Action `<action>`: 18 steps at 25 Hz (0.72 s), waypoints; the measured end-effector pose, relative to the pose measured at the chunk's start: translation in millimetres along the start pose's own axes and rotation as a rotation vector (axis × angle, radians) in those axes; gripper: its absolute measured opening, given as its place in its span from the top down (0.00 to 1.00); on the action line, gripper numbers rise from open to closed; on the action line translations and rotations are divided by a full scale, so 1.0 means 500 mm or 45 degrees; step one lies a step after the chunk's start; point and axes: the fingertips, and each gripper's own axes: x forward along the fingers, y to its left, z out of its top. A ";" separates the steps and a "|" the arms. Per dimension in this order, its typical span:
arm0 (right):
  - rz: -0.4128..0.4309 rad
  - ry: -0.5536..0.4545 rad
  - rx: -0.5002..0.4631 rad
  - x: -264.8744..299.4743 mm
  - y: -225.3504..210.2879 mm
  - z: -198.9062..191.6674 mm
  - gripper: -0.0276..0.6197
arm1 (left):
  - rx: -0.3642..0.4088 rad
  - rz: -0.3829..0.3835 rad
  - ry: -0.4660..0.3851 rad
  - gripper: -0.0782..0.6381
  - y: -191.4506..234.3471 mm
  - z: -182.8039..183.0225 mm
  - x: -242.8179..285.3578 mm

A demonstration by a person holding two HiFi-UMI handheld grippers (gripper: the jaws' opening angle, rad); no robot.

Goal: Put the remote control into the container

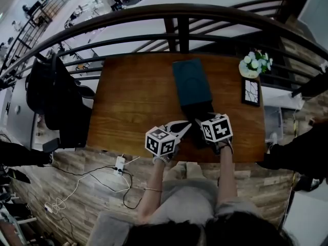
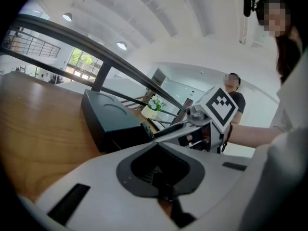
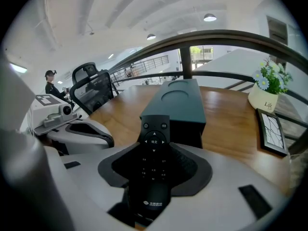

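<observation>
I have the remote control (image 3: 154, 150) pinched tight in the fingers of my right gripper (image 3: 155, 174). Its button end sticks out in front and points at the container (image 3: 179, 102). The container is a dark box that lies on the wooden tabletop (image 3: 226, 124), just past the remote. The remote is up in my gripper and is not in the box. My left gripper (image 2: 161, 172) is just beside the right one, near the front edge of the tabletop. Its fingers are squeezed together, and I see nothing between them. A small pot of white flowers (image 3: 266, 91) and a picture frame (image 3: 272, 131) stand on the right side of the tabletop, apart from the box.
</observation>
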 end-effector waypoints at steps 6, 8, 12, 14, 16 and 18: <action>0.002 0.068 -0.019 0.024 -0.002 -0.009 0.65 | -0.024 0.006 0.017 0.89 0.013 -0.008 0.002; 0.002 0.084 -0.024 0.031 -0.003 -0.012 0.65 | -0.030 0.010 0.020 0.89 0.017 -0.011 0.003; 0.003 0.098 -0.030 0.044 -0.006 -0.013 0.65 | -0.038 0.020 0.026 0.88 0.029 -0.014 0.002; 0.003 0.107 -0.029 0.048 -0.006 -0.013 0.65 | -0.042 0.024 0.030 0.89 0.034 -0.015 0.001; -0.002 0.122 -0.030 0.052 -0.006 -0.015 0.65 | -0.048 0.024 0.033 0.89 0.034 -0.016 0.001; -0.015 0.142 -0.028 0.059 -0.007 -0.018 0.65 | -0.052 0.023 0.037 0.89 0.036 -0.017 0.001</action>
